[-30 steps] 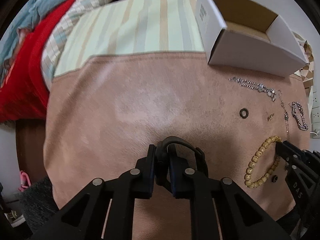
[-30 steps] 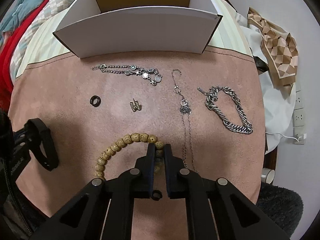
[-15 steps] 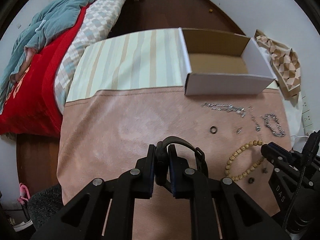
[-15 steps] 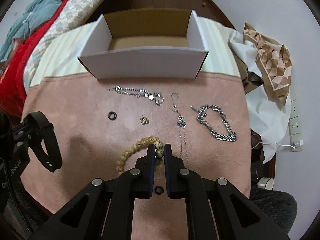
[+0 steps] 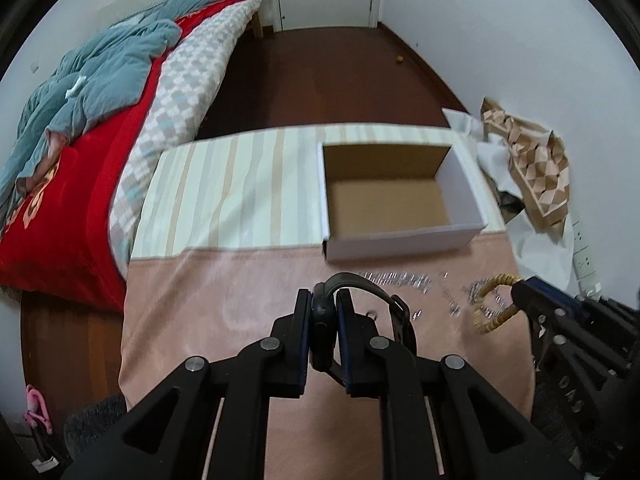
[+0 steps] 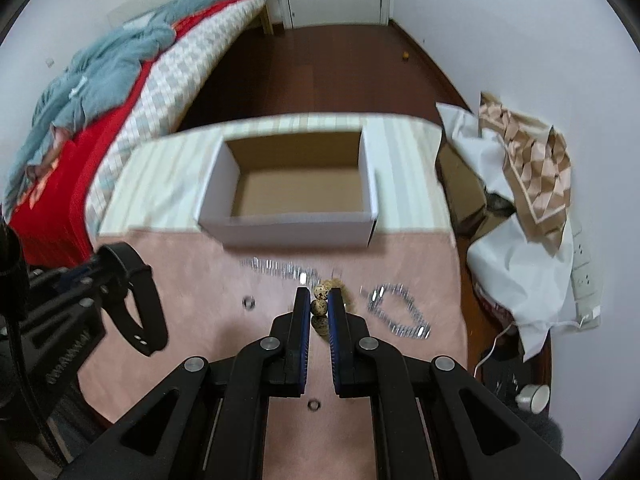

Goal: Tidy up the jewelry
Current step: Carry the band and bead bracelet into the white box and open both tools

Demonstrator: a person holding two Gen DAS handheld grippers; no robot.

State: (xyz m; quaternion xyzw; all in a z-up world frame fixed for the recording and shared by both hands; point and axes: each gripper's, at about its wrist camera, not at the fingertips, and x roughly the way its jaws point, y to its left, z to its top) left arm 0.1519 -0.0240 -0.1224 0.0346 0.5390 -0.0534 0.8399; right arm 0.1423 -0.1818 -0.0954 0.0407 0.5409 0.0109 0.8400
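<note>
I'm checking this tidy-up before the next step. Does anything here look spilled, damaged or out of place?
Nothing stands out. The left gripper is shut on a black watch, the right gripper on a beaded bracelet. The box sits upright and empty. The silver chains and small rings lie on the pink cloth, too blurred to check.

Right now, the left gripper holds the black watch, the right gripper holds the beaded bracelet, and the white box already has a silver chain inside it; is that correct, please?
Not quite: the white box is empty, as the right wrist view shows. The silver chains lie on the pink cloth. The left gripper does hold the black watch, and the right gripper the beaded bracelet.
</note>
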